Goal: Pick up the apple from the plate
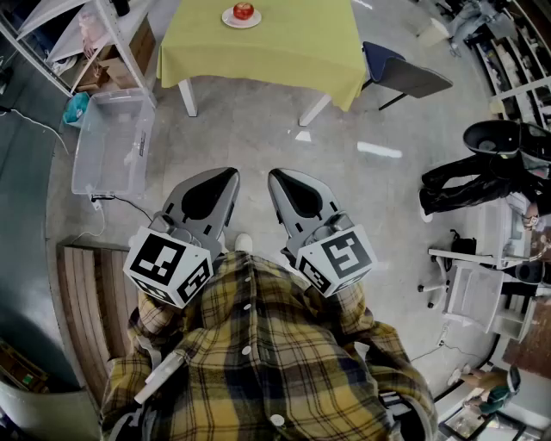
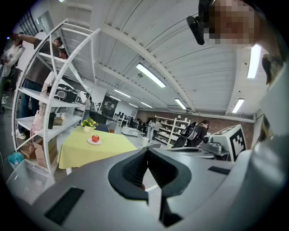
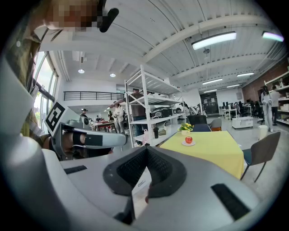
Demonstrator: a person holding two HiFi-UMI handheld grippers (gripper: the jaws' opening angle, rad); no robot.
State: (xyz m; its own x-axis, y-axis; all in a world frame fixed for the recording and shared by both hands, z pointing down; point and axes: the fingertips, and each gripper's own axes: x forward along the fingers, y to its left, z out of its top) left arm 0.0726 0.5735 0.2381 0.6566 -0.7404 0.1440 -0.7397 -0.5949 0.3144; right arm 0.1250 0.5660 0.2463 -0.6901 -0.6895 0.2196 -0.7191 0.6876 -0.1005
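Observation:
A red apple [image 1: 244,10] lies on a small white plate [image 1: 231,21] on the table with the yellow cloth [image 1: 275,47], far ahead of me at the top of the head view. My left gripper [image 1: 230,176] and right gripper [image 1: 275,177] are held side by side close to my chest, both shut with nothing between the jaws, well short of the table. In the left gripper view the apple [image 2: 95,138] is small and far off beyond the left gripper [image 2: 148,151]. In the right gripper view the apple [image 3: 188,140] is likewise distant past the right gripper [image 3: 146,152].
A clear plastic bin [image 1: 112,142] stands on the floor to the left, beside white shelving [image 1: 77,34]. A dark chair [image 1: 405,77] is at the table's right corner. A wooden bench [image 1: 82,293] is at my left. A person in black [image 1: 478,177] sits at the right.

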